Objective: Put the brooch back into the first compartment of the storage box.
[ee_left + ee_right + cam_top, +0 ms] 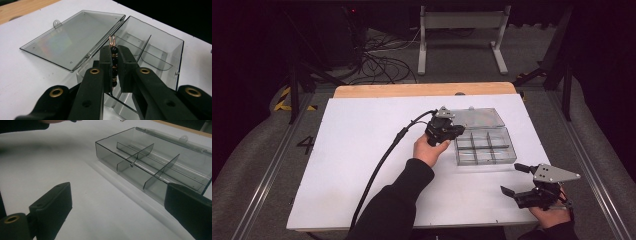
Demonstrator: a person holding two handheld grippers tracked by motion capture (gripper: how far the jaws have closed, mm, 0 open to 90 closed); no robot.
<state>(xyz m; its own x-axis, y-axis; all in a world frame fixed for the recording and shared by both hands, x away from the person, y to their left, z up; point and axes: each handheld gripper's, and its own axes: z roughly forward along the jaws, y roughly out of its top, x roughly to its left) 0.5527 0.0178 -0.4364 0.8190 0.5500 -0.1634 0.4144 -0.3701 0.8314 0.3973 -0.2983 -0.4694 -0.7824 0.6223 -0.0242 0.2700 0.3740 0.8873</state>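
On the white-topped table (362, 165) with a bare wooden strip along its far edge, the left gripper (458, 130) sits at the left rim of the clear smoky plastic compartment box (486, 148), held from below by the person's left hand (430, 148), with its black cable (382, 160) trailing back toward the near edge. Its fingers (107, 67) are clenched on a short string of black beads with copper wire loops (114, 60) (the loops poke up past the fingertips), poised over the box's left end. The box's divided tray lies open, its flat transparent lid (477, 117) folded back flat on the table on the far side. Farther right, near the table's front corner and well apart from the box, the right gripper (517, 179) rests in the person's right hand (552, 215), its fingers (53, 205) spread wide and released, grasping nothing.
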